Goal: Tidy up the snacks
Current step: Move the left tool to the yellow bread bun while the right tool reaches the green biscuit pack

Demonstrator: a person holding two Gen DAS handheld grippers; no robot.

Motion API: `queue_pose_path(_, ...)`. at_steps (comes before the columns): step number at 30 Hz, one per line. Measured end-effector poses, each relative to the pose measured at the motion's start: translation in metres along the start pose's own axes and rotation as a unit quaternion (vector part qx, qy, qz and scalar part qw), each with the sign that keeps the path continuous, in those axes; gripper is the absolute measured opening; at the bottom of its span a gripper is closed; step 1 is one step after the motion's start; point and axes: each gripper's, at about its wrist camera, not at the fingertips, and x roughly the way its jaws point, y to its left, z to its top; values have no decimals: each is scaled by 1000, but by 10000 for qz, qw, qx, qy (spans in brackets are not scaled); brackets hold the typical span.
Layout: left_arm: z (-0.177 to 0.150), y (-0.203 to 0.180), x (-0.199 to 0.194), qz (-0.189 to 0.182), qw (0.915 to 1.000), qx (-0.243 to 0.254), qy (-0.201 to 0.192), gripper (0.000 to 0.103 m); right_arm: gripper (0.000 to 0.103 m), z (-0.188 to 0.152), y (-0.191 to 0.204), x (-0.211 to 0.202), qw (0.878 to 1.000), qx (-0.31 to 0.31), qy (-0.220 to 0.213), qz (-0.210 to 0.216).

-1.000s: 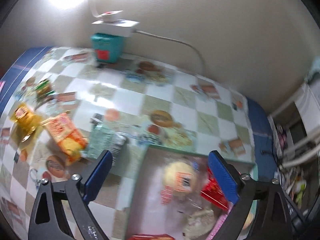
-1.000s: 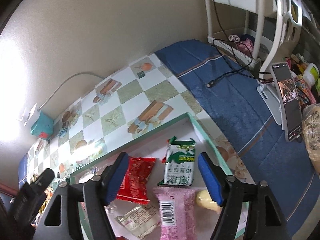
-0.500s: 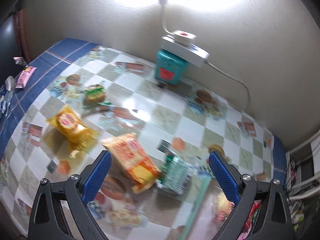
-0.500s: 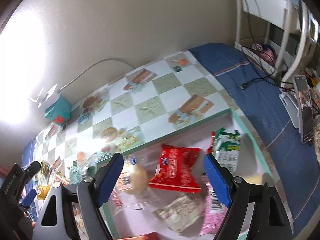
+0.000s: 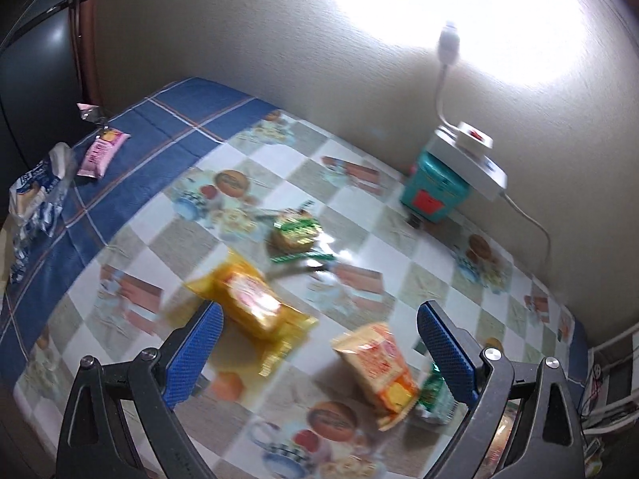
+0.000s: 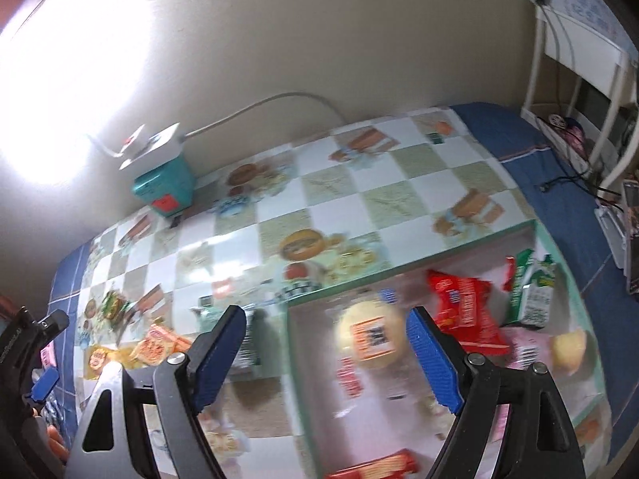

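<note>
My left tool [image 5: 317, 343] hangs over the checkered bench [image 5: 279, 151] with its blue pads spread wide and nothing between them. Below it lie a yellow snack packet [image 5: 255, 305] and an orange snack packet [image 5: 379, 367], near each other but apart; a green-white packet [image 5: 433, 397] sits just beside the orange one. Farther back a green-wrapped round snack [image 5: 297, 231] rests alone, and a pink packet [image 5: 102, 151] lies on the blue cloth at the far left. My right tool [image 6: 325, 359] is also spread, empty, hovering over the edge of the green-rimmed tray [image 6: 415, 269]. In the tray I see a round yellow bun [image 6: 371, 333], a red packet [image 6: 463, 311] and a green-white milk carton [image 6: 533, 287] standing toward the far right corner. A teal box [image 6: 165, 189] sits by the wall.
</note>
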Motion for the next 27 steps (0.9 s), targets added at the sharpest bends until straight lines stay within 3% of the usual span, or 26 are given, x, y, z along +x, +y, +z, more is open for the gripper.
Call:
queue_pose_path(7, 20, 50, 4, 291, 9994, -184, -16, 98, 85, -12, 40, 8, 9994, -324, 58, 70)
queue_pose_path(19, 33, 129, 19, 451, 9951, -867, 110, 98, 85, -33, 93, 33, 9969, -680, 292, 249)
queue_pose_path(24, 31, 135, 35, 288, 9941, -993, 319, 98, 85, -39, 104, 44, 9959, -786, 326, 300)
queue_pose_path(27, 27, 131, 50, -73, 9926, -1081, 544, 98, 85, -37, 101, 48, 9967, -722, 224, 288)
